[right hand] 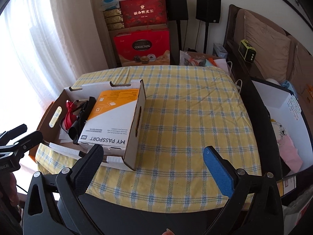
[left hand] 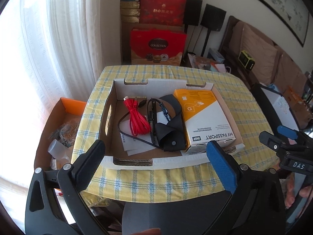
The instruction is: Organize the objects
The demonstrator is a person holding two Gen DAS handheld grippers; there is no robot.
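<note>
Both claws hover at the near edge of the bench (right hand: 195, 107), its yellow checked cloth filling the middle of each frame. The left claw (left hand: 155, 156) is spread wide and carries nothing, fingers framing the near wall of the cardboard tray (left hand: 129, 159); the right claw (right hand: 153, 162) is just as wide and just as empty, over bare cloth beside the tray's right wall. Everything to sort lies inside that tray, centre of the left wrist view. The hard drive box (left hand: 205, 117) lies flat against the right wall: likely stiff card, squared edges, probably light to moderate, and its glossy faces could slip, so I'd pinch it across the short sides, where the pads can bite on corners. The red cable (left hand: 137, 117) is bundled left of centre, floppy and light; I'd grab the middle of the bundle so the loops don't trail. The black pouch (left hand: 172, 129), between cable and box, looks soft and will sag, so take it near the snap end. A thin black cable (left hand: 125, 131) loops beneath and around it and may snag and drag along. White papers (left hand: 137, 145) lie flat on the tray floor, hardest to lift; slide them to an edge first.
</note>
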